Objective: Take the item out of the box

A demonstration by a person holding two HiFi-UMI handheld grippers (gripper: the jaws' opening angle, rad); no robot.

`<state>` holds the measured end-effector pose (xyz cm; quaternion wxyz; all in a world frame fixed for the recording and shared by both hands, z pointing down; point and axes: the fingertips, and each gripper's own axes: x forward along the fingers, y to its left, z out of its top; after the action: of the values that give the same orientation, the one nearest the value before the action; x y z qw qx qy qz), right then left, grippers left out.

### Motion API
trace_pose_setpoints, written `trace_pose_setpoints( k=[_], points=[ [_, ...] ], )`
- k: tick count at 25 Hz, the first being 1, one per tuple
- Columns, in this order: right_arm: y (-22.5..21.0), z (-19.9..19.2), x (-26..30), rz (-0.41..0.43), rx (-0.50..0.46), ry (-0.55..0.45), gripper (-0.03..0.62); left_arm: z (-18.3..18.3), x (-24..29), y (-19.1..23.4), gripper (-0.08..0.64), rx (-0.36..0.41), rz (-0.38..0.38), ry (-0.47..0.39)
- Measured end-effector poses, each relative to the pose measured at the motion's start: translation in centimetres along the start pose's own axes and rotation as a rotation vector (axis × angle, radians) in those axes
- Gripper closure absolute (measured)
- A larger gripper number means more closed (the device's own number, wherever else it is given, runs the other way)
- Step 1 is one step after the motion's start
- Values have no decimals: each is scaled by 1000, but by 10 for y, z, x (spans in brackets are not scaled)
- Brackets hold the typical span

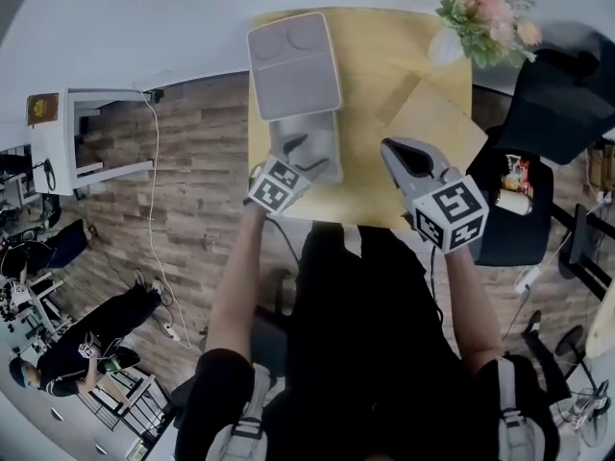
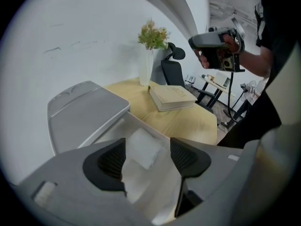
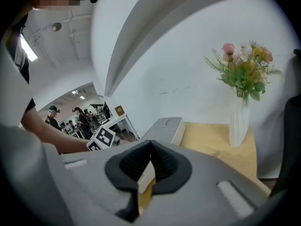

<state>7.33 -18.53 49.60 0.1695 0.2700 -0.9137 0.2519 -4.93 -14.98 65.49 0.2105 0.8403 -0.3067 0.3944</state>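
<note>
1. A white item (image 2: 142, 144) lies inside an open grey box (image 1: 322, 142) at the near left of a wooden table (image 1: 384, 60). In the left gripper view it shows as a pale, soft-edged block on the box floor.
2. The left gripper (image 2: 147, 150) is lowered into the box with its jaws spread wide. One dark ribbed pad stands on either side of the item. Whether either pad touches it cannot be told.
3. From the head view, the left gripper (image 1: 294, 152) covers the item. Its marker cube (image 1: 279, 183) sits at the box's near edge.
4. The box's lid (image 1: 293, 65) is thrown back and lies flat on the table on the far side of the box.
5. The right gripper (image 3: 150, 146) is held off to the right, clear of the box, with its jaws pressed together and nothing between them. In the head view the right gripper (image 1: 396, 154) hovers over the table's near right edge.
6. A cream book (image 2: 171, 98) rests on the table to the right of the box.
7. A white vase (image 3: 240, 121) of flowers (image 3: 244, 69) stands at the table's far right corner against the white wall.
8. A black office chair (image 1: 557, 104) stands just beyond that corner.
</note>
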Motion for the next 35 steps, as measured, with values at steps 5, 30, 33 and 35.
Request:
trace_pose_setpoints(
  k=[5, 30, 33, 35],
  points=[
    [3, -12, 3, 24, 19, 28, 589, -10, 15, -1, 257, 121, -8, 106],
    [43, -13, 3, -168, 84, 16, 589, -27, 47, 0, 184, 632, -152, 221],
    [46, -14, 2, -197, 99, 2, 589, -30, 48, -3, 186, 652, -171, 223],
    [47, -14, 0, -215, 106, -5, 589, -32, 48, -4, 186, 662, -179, 222]
  ],
)
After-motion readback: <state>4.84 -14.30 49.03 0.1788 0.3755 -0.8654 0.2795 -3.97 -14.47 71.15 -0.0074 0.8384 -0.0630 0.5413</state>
